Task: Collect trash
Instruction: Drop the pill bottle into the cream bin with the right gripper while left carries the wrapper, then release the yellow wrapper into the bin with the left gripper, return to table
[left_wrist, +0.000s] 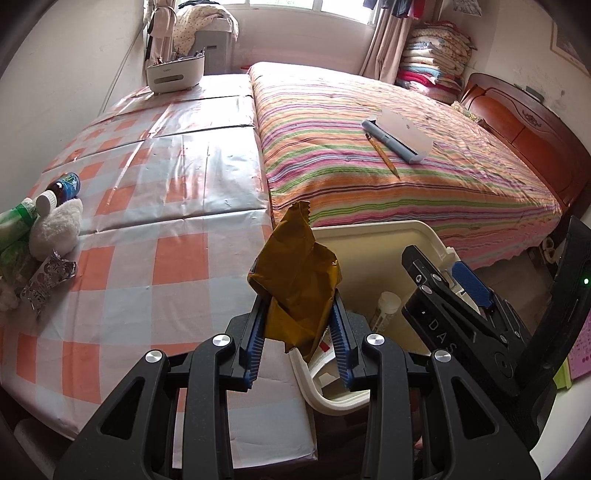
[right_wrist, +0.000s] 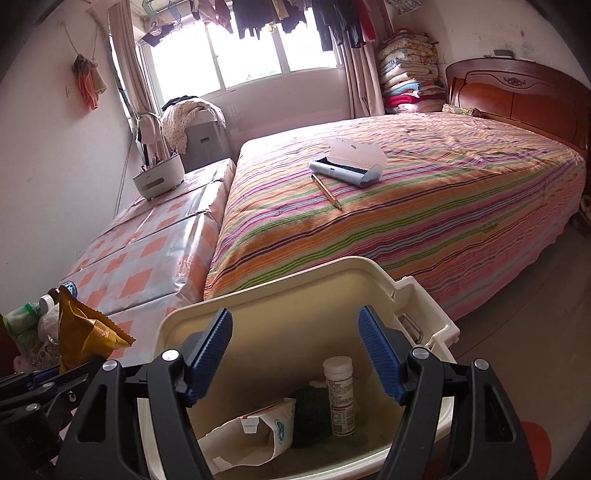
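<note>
My left gripper is shut on a crumpled golden-brown snack wrapper and holds it over the near left rim of a cream trash bin. The wrapper also shows at the left of the right wrist view. My right gripper is open and empty above the bin's mouth. Inside the bin lie a white pill bottle, a white paper packet and a dark lump. More trash sits at the table's left edge: a silver patterned wrapper, a white fluffy wad, a small bottle and green packaging.
The table has an orange-and-white checked cover and meets a striped bed. On the bed lie a pencil and an open grey case. A white holder stands at the table's far end. A wooden headboard is at the right.
</note>
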